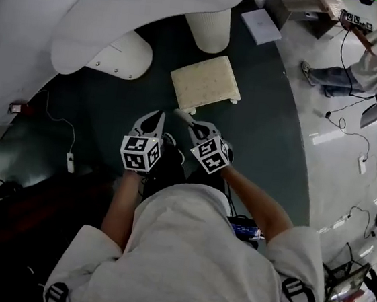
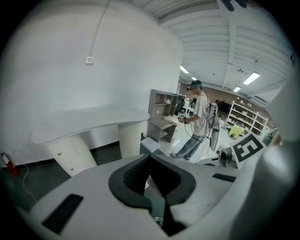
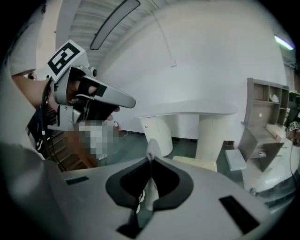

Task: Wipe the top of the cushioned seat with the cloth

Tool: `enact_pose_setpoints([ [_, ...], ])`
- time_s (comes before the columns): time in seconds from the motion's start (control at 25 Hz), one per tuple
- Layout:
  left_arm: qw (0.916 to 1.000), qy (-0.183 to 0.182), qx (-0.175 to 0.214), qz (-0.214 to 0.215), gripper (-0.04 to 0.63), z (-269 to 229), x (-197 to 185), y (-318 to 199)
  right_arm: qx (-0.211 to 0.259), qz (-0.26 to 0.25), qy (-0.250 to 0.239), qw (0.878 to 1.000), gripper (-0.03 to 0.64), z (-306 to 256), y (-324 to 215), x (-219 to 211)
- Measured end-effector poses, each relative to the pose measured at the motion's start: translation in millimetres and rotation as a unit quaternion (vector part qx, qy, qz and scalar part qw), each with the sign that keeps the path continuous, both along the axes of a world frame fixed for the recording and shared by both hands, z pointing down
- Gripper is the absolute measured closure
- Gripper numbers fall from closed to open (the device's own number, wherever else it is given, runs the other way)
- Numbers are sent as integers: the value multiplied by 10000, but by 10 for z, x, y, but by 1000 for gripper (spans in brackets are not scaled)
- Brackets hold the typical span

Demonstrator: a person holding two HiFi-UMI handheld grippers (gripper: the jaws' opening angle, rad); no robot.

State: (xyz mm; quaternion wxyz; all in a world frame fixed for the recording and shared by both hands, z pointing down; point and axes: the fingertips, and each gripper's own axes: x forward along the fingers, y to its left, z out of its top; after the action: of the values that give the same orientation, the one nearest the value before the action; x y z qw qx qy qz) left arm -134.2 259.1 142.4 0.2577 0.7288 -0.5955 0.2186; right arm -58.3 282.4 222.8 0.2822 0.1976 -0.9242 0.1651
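Nearest: person's grey shirt (image 1: 191,249) fills the lower head view, with both forearms out to the tongs.
Right tongs (image 3: 150,161): clamped on a thin white cloth (image 3: 152,151); a tuft stands above the tips and the rest hangs below.
Left tongs (image 2: 150,157): tips together, nothing between them.
Seat: cream square cushioned seat (image 1: 206,81) on the dark green floor (image 1: 264,142), ahead of both tongs and slightly right, untouched.
Nearer hand: right, by my judgement; its cloth points toward the seat's near corner.
Seat axis: almost square, set on a slant to the person; no clear long side.
Coming move: likely forward and down, since the seat lies lower than the tongs.
Writing: only black-and-white square markers on the marker cubes (image 1: 141,154); no brand or readable words.
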Motion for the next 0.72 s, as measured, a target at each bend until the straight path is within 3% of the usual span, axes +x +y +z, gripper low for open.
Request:
enact_pose_setpoints([
  [0.28,9953,-31,-173,957,581,272,191,-698,-227,542,408,9974,598,465,-424,78],
  [0.4,9814,-123,-513,1844,581,549,283,-888,-470,798,590,9939,598,759,-481,-23],
  [0.52,9533,-195,-935,2865,581,809,369,-1047,-913,1249,690,9855,598,1016,-481,-78],
  [0.6,9280,-150,-1235,3513,581,968,393,-1198,-1201,1542,730,9780,598,1209,-530,-169],
  [0.68,8904,-58,-1527,4287,581,1160,446,-1244,-1439,1723,862,9707,598,1497,-560,-267],
  [0.72,8637,-53,-1670,4754,581,1278,462,-1205,-1585,1851,955,9651,598,1676,-554,-320],
])
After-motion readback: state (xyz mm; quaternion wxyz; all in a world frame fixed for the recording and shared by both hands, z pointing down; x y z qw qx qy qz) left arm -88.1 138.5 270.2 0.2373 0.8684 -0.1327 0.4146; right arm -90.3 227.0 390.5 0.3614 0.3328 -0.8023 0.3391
